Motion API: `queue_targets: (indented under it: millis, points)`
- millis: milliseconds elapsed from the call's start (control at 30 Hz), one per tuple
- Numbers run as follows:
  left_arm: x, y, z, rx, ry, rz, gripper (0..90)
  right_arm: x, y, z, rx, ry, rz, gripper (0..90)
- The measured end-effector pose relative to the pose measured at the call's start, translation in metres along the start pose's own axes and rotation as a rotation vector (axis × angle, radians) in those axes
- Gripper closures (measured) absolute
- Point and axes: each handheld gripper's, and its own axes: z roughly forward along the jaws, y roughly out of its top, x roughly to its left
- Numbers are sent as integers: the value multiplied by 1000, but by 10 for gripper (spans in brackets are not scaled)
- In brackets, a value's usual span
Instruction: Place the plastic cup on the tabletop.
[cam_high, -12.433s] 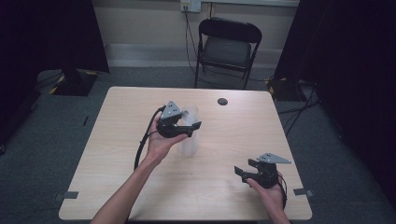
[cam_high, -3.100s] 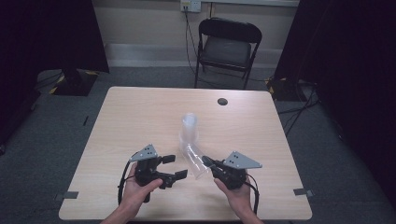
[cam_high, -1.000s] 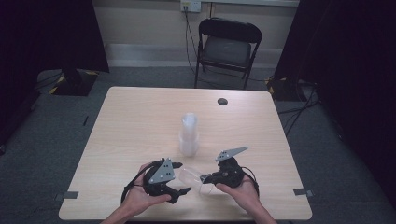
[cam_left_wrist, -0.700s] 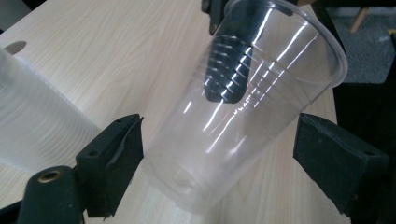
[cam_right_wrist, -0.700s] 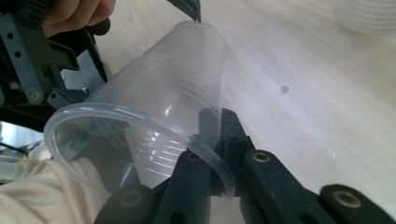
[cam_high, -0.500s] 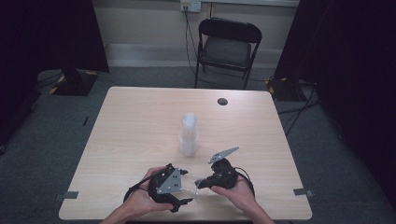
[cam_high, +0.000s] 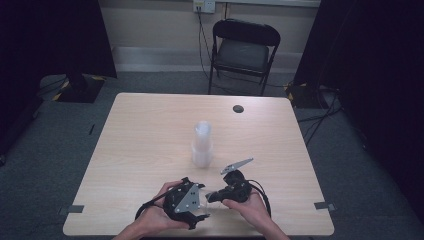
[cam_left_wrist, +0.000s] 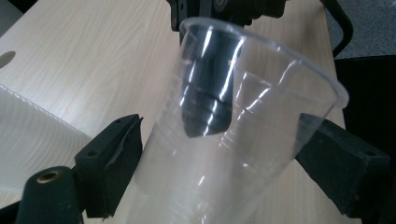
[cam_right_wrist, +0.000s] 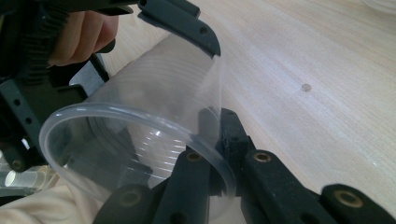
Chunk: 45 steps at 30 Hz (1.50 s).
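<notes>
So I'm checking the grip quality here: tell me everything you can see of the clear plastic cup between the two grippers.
The clear plastic cup is thin, see-through and tapered, with faint rings round its wall and a rolled rim. It is tipped on its side above the pale wooden table. The right gripper is shut on its rim, one jaw inside and one outside. The left gripper straddles its body with jaws wide on either side. It looks empty and undented.

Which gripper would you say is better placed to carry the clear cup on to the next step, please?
Right. The right gripper is shut on the clear cup's rim, one jaw inside and one outside. The left gripper's jaws have just been opening and stand wide on either side of the cup.
</notes>
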Motion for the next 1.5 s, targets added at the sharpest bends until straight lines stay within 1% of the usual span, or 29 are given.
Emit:
queue_targets:
  millis: [33, 100, 200, 267, 300, 333, 367, 400, 467, 500, 533, 567, 667, 733, 767, 800, 833, 867, 900, 967, 1000, 1133, 1167, 1333, 1400, 1500]
  points:
    - [-1, 0, 0, -4, -3, -5, 173, 0, 0, 0, 2, -3, 1, 896]
    - [-3, 1, 2, -16, 2, 12, 191, 1, 1, 1, 4, -3, 3, 894]
    - [-4, 3, 1, -17, -7, 14, 210, 1, 1, 3, -2, -2, 11, 894]
    - [-5, 4, 1, -33, -8, 14, 224, 1, 1, 3, -4, -1, 11, 894]
    - [-5, 5, 1, -28, -4, 27, 232, 1, 1, 4, -4, 5, 12, 894]
    - [-6, 5, 2, -33, 1, 25, 231, 0, 1, 4, -8, 7, 14, 894]
    - [-6, 6, 2, -30, -7, 22, 236, 0, 1, 5, -9, 7, 17, 894]
    - [-7, 7, 4, -39, -2, 16, 240, 0, 1, 5, -8, 8, 22, 894]
    - [-6, 8, 5, -33, -1, 29, 237, 0, 2, 5, -10, 4, 27, 893]
    - [-8, 8, 7, -38, 12, 23, 241, -1, 1, 5, -13, 4, 31, 895]
    - [-7, 9, 7, -40, 7, 28, 233, -1, 2, 5, -17, 10, 43, 897]
    - [-8, 10, 7, -29, 4, 32, 235, -1, 2, 5, -19, 12, 45, 897]
    - [-10, 9, 8, -37, 9, 27, 243, 0, 2, 6, -16, 7, 42, 896]
    - [-9, 10, 7, -32, 10, 44, 248, 0, 2, 6, -17, 10, 45, 893]
    - [-9, 9, 7, -36, 11, 41, 252, 0, 1, 6, -18, 8, 45, 891]
    - [-9, 10, 7, -35, 15, 51, 255, 1, 1, 6, -20, 4, 44, 888]
    - [-10, 9, 7, -41, 20, 39, 259, 1, 1, 6, -20, 3, 44, 883]
    - [-10, 9, 7, -45, 26, 41, 293, 1, 1, 6, -23, 2, 47, 867]
    - [-9, 8, 6, -54, 35, 49, 288, 1, 1, 5, -26, 1, 47, 867]
    - [-7, 7, 4, -69, 40, 26, 290, 1, 1, 5, -44, -2, 45, 866]
    - [-6, 7, 4, -68, 44, 25, 289, 1, 1, 4, -55, -8, 44, 846]
    - [-6, 5, 4, -65, 47, 9, 290, 1, 1, 2, -71, -10, 46, 839]
    - [-6, 5, 4, -59, 49, 12, 290, 1, 1, 2, -73, -9, 47, 836]
    - [-4, 5, 5, -75, 48, -4, 290, 0, 1, 0, -82, -7, 43, 821]
    - [-3, 4, 5, -84, 43, -28, 290, 1, 1, 0, -92, -8, 38, 819]
    - [-2, 4, 4, -94, 44, -37, 290, 1, 1, -2, -111, -6, 29, 804]
